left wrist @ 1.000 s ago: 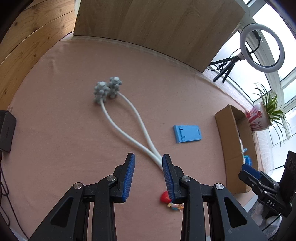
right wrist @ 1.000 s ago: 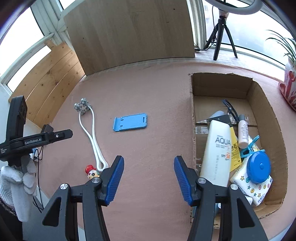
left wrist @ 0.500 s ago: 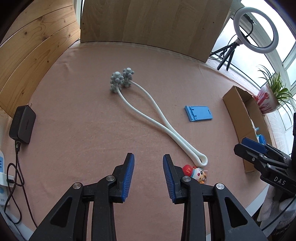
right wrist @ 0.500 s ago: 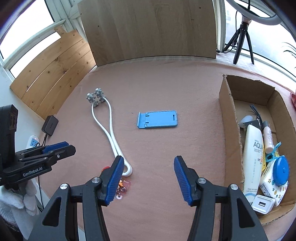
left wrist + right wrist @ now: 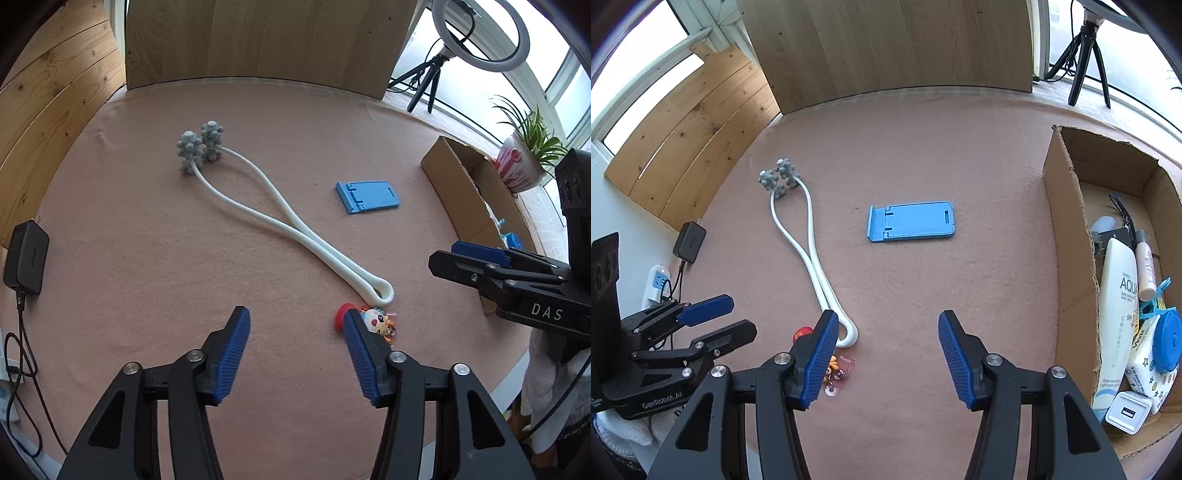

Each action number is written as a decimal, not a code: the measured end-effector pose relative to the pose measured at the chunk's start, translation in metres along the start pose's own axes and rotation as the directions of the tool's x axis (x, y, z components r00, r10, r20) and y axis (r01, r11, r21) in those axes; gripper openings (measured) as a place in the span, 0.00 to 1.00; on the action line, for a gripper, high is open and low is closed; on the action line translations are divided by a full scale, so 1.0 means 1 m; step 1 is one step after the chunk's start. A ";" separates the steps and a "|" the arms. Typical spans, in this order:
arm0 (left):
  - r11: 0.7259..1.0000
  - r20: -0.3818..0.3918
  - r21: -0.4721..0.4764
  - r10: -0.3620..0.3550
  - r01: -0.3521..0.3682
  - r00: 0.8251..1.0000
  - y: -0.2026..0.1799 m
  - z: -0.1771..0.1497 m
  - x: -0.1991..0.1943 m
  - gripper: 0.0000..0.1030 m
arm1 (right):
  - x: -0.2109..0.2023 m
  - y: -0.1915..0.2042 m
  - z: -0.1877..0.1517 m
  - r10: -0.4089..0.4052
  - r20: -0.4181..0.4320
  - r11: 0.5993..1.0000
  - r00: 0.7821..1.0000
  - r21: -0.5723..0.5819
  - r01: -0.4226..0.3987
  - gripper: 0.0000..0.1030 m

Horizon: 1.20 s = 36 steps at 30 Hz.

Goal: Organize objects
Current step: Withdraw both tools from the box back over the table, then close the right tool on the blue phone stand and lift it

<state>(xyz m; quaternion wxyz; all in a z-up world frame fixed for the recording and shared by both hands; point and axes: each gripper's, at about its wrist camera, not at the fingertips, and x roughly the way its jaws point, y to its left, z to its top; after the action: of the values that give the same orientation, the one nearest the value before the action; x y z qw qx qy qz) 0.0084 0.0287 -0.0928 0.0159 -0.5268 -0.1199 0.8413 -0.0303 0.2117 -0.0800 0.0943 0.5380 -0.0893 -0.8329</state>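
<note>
— Where's the massager?
— I see the white neck massager (image 5: pixel 280 218) lying on the pink table (image 5: pixel 147 258), its loop end just ahead of my left gripper (image 5: pixel 295 347), beside a small keychain toy (image 5: pixel 376 321).
— Grippers?
— Both spread wide and empty; the right gripper (image 5: pixel 886 354) hovers over bare cloth.
— Anything else?
— Blue phone stand (image 5: pixel 910 221) mid-table, cardboard box (image 5: pixel 1071 236) of toiletries on the right.
</note>
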 end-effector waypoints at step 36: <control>0.996 -0.079 0.070 -0.055 0.061 0.995 -0.039 -0.010 0.046 0.48 | 0.099 -0.024 0.115 -0.038 -0.127 0.994 0.991 -0.105 0.025 0.53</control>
<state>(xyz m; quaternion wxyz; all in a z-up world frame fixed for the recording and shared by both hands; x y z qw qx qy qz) -0.0069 0.0754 -0.1294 0.0641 -0.5544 -0.1039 0.8233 -0.1762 0.2150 -0.1263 0.1146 0.5865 -0.0314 -0.8012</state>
